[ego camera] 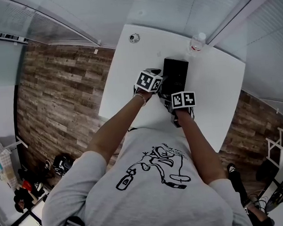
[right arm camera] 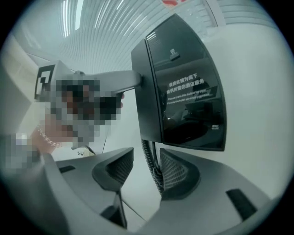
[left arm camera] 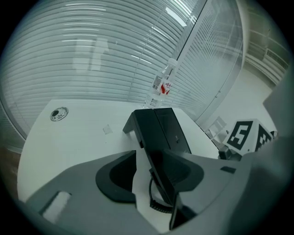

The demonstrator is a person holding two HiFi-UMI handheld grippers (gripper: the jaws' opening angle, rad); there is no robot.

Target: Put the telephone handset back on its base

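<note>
on the white table (ego camera: 122, 75) the phone is stood near the far edge. the left gripper (left arm camera: 154, 174) is held w/ its jaws spread. nothing is pinched, but one jaw looks laid against the left side of the handset (right arm camera: 148, 92). the handset looks to be lying flat in its bed on the left of the base (right arm camera: 195, 82), so the job is prob. all but done. the curly cord (right arm camera: 149, 160) hangs b/w the jaws of the right gripper (right arm camera: 144, 172). those jaws are spread wide too and the cord is not squeezed.

to do this bit well:
- the handset should be checked top & bottom, so it is seen to sit flush and not tipped up.
- the left side should be steadied if a soft push is needed.
- the cord should be let slip free before the right gripper is drawn away, else the handset could be tugged off.
- the pull should be made straight & slow.
- the bottle (ego camera: 198, 41) at the far right should not be bumped.

writing:
- black & white square codes are carried on the cubes (ego camera: 149, 80) of both grippers.
- white chinese print (right arm camera: 186, 89) in a few short lines is seen on the shiny front of the base, too small to be read for sure.
- a red & white label (left arm camera: 165, 87) is seen on the bottle, but no words can be made out.
</note>
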